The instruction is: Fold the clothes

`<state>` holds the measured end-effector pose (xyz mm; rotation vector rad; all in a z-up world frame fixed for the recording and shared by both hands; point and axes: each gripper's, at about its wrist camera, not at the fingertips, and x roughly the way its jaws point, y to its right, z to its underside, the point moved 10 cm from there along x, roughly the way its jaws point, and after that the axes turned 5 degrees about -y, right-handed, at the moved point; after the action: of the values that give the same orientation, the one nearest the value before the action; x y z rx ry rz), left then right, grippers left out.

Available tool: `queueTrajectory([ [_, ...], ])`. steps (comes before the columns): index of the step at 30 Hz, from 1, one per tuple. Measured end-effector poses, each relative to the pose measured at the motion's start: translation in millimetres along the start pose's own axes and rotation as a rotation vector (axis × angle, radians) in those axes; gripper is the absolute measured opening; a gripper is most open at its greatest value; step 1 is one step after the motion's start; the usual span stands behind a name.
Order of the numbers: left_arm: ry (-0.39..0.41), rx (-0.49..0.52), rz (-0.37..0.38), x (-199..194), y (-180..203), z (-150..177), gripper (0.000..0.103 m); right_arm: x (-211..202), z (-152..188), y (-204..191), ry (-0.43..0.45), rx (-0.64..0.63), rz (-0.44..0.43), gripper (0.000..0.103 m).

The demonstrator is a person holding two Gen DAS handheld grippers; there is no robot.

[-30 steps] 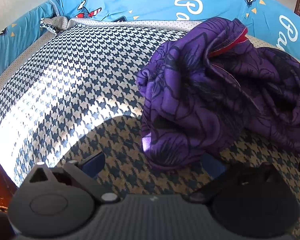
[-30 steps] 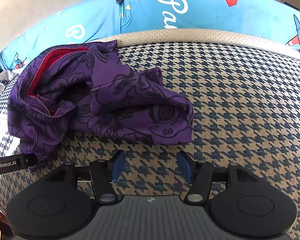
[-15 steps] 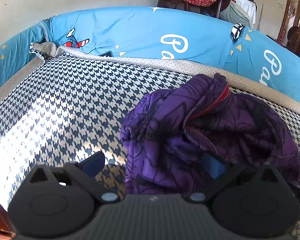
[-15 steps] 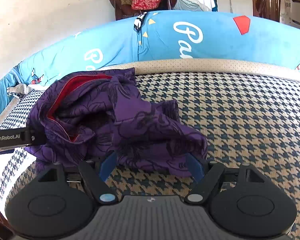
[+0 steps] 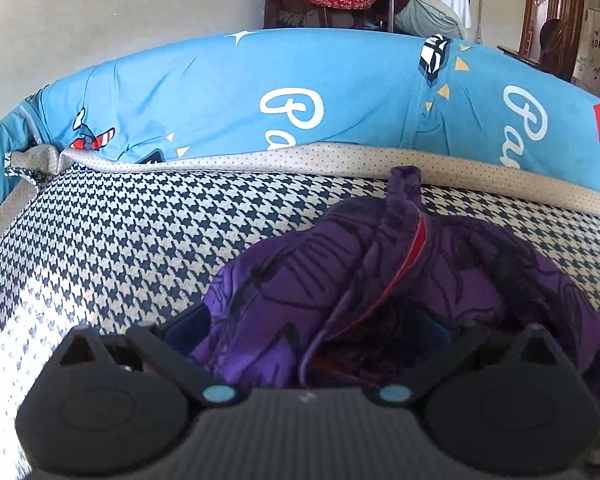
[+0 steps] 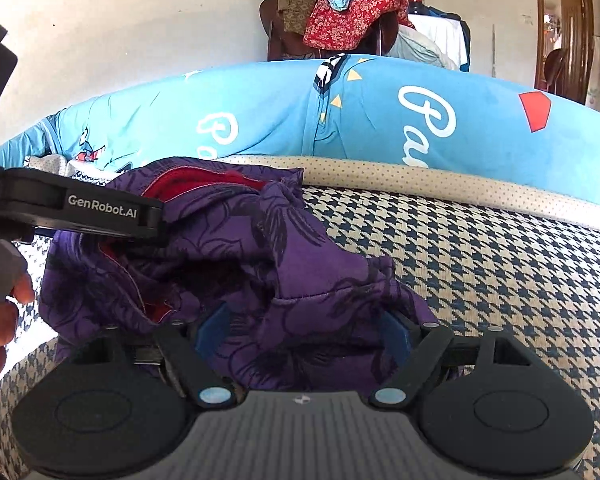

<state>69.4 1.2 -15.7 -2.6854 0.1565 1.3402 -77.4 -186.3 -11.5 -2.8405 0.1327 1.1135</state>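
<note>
Since a second ago both grippers are being brought in over the purple garment (image 5: 400, 292), which was lying ahead of the blue finger pads in the earlier frames and is now bunched between them in both wrist views. The garment is lying crumpled on the houndstooth mattress (image 5: 140, 248), near the blue bolster (image 5: 228, 96) at the far edge, with its red lining (image 6: 188, 182) turned up at the top of the heap. The right gripper (image 6: 302, 334) is being held with its jaws wide; they have just been opening and then easing in a little, and a fold of purple cloth is lying between the pads, though a firm pinch is not being shown. The left gripper (image 5: 312, 330) is also being held wide, with cloth heaped between its fingers; in the right wrist view its black arm is seen reaching across the upper left of the heap. The step in hand is judged to be the taking of two edges so that the garment can be lifted and spread flat. It is best done by a single layer near a hem or the red-lined opening being picked at each side, not a thick wad from the middle, since a bunched grip is likely to leave the cloth twisted. The two grips are best kept well apart, so that the cloth is drawn open when raised.
</note>
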Motion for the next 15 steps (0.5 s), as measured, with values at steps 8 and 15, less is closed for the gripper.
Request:
queueTrajectory([
  [8, 0.034, -0.099, -0.173, 8.8, -45.7, -5.1, 0.103, 8.9, -12.5, 30.2, 0.017, 0.087, 0.035, 0.019],
  [15, 0.063, -0.163, -0.273, 1.2, -78.1, -4.2, 0.103, -3.7, -31.3, 56.5, 0.108, 0.179, 0.088, 0.011],
])
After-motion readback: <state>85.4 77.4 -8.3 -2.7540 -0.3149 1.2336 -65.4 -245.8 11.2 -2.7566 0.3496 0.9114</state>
